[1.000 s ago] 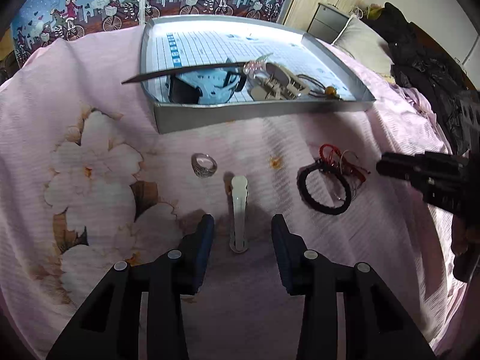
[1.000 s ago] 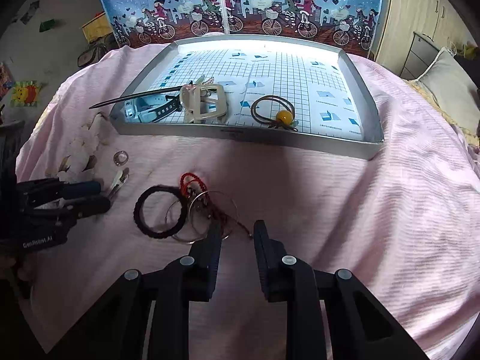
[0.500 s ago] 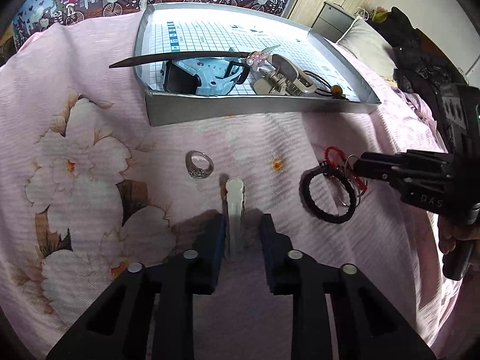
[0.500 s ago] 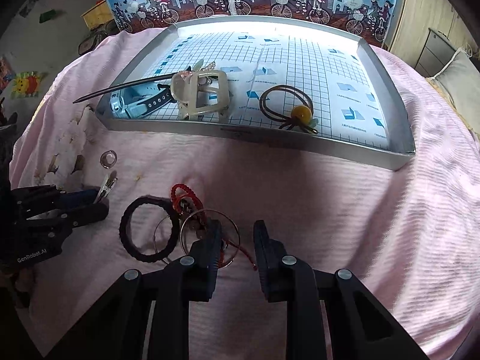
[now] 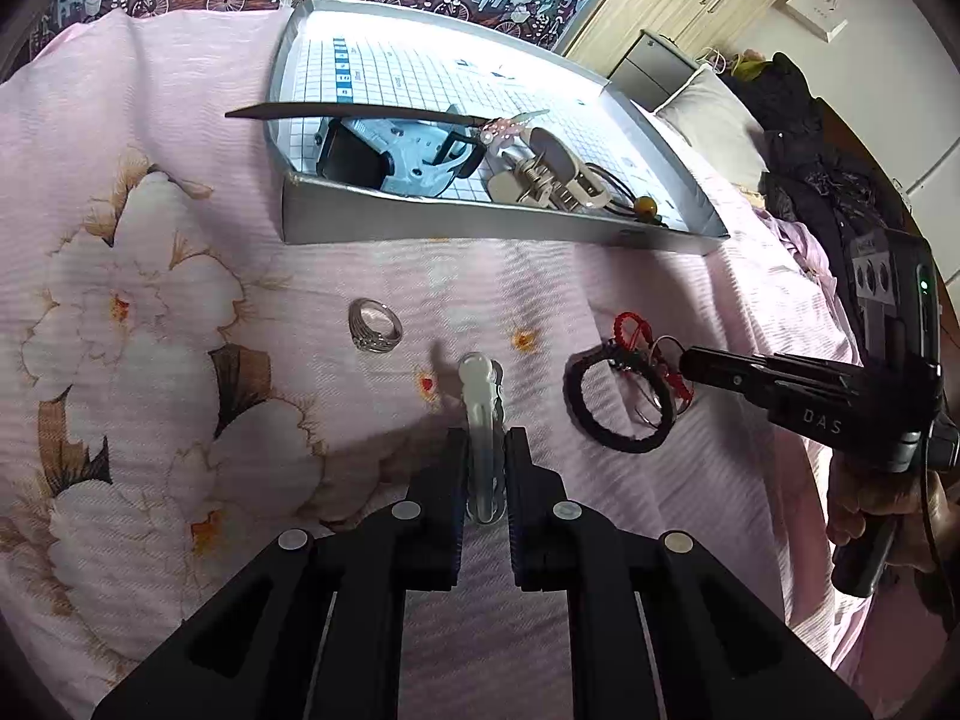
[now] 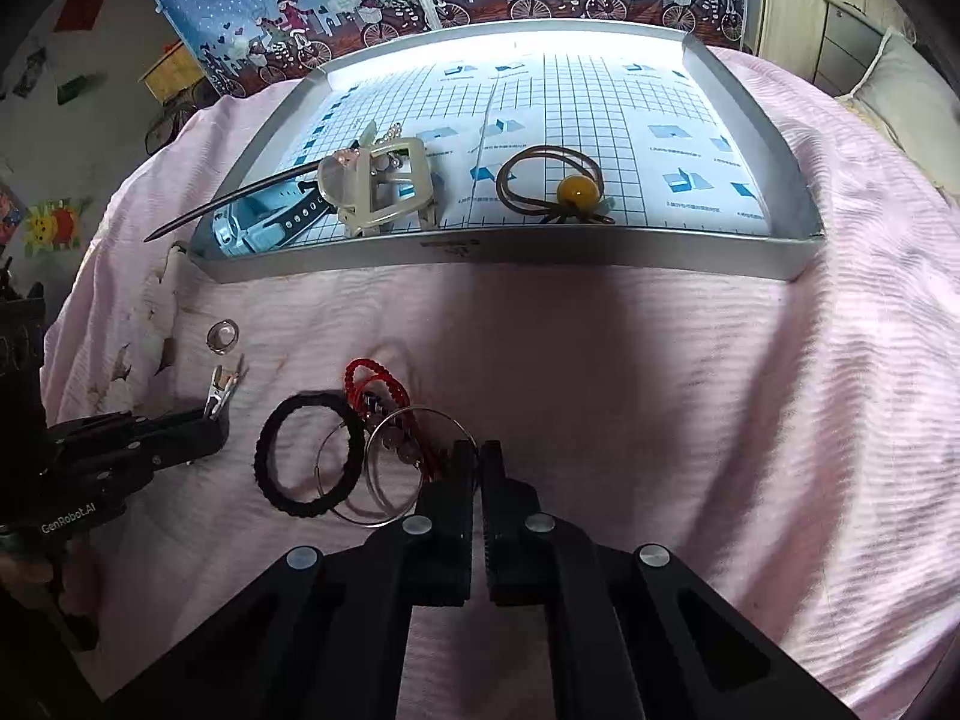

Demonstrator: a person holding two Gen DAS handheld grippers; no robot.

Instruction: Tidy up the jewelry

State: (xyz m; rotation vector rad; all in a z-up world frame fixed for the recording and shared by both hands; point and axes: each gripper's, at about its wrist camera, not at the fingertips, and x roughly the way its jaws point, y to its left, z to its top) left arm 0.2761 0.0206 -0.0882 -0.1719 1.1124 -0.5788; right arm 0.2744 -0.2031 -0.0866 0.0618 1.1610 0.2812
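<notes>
My left claw (image 5: 485, 450) is closed down on the pale hair clip (image 5: 480, 396), the two black fingers pressed against its sides while its rounded end sticks out ahead over the pink bedspread (image 5: 180, 120). My right claw (image 6: 477, 459) is drawn almost fully together, with only a thin slit between the fingers; its tips sit at the edge of the thin wire hoops (image 6: 396, 468), and I cannot tell whether they have caught a wire. Those hoops lie tangled with a red cord (image 6: 366, 378) and overlap a black braided bracelet (image 6: 309, 456), all on the bedspread short of the tray's near wall. A silver ring (image 5: 375, 325) rests alone on the cloth, left of the clip and near the big printed flower. The shallow silver tray (image 6: 540, 249) sits farther back on the bed, and along its near wall it holds a light blue watch (image 6: 264, 225), a dark hair stick (image 6: 240, 204) poking over the left rim, a cream claw clip (image 6: 384, 192), and a brown hair tie with a yellow bead (image 6: 573, 192).
</notes>
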